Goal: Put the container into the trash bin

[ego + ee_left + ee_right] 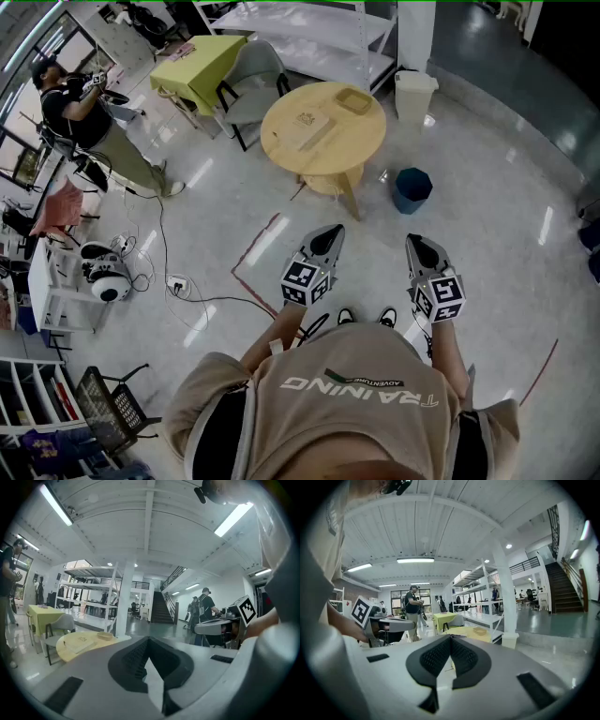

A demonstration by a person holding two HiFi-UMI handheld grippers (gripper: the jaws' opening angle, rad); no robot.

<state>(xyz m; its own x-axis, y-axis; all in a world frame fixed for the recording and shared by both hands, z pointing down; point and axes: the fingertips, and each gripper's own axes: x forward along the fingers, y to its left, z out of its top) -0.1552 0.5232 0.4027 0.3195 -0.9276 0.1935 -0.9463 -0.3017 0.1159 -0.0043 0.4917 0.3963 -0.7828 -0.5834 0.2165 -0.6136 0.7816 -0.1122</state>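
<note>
A shallow tan container (355,101) sits on the far right of a round wooden table (342,145), beside a flat pale board (309,127). The container also shows small in the left gripper view (105,635) and in the right gripper view (480,631). A dark blue trash bin (411,189) stands on the floor just right of the table. My left gripper (330,234) (149,639) and right gripper (417,244) (450,637) are held side by side before my chest, well short of the table. Both have their jaws together with nothing between them.
A white lidded bin (413,94) stands behind the table by a pillar, with white shelving (309,37) behind. A grey chair (251,80) and a yellow-green table (197,61) are at the back left. A person (80,108) stands far left. Cables (178,281) lie on the floor.
</note>
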